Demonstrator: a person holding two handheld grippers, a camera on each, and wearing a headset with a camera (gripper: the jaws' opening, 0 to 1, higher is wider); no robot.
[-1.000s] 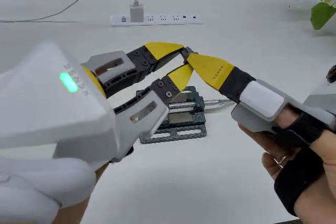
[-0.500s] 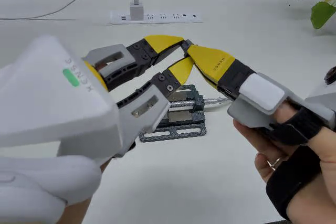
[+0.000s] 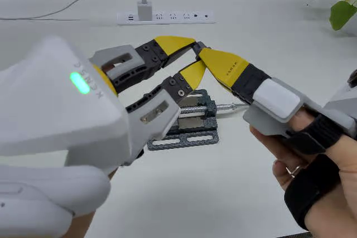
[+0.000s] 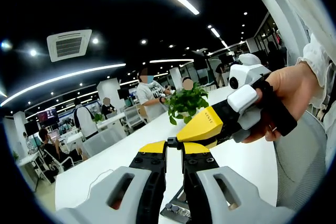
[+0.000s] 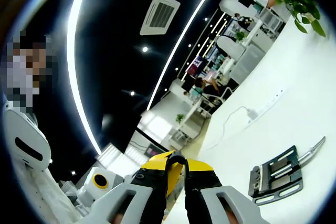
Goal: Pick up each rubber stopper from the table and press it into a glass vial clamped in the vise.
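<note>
**A:** What could go wrong from here?

**B:** The two tools meet nose to nose in the air. The left tool (image 4: 176, 146) has its jaws spread a little. The right tool (image 5: 177, 157), jaws pressed together at the tips, comes right up to the left tool's tips, touching or just beside them. If a stopper is being passed there — I cannot tell whether one is pinched — a mistimed release would probably drop it onto the bench (image 3: 240, 182), where it could bounce or roll away.

**A:** And the vise?

**B:** The vise (image 3: 192, 132) sits on the bench below the meeting tips, well apart from both tools and partly hidden behind the left tool's lower jaw. Any vial clamped in it is covered, so I'd judge a press from here would be blind — easy to miss the mouth or knock the glass.
</note>
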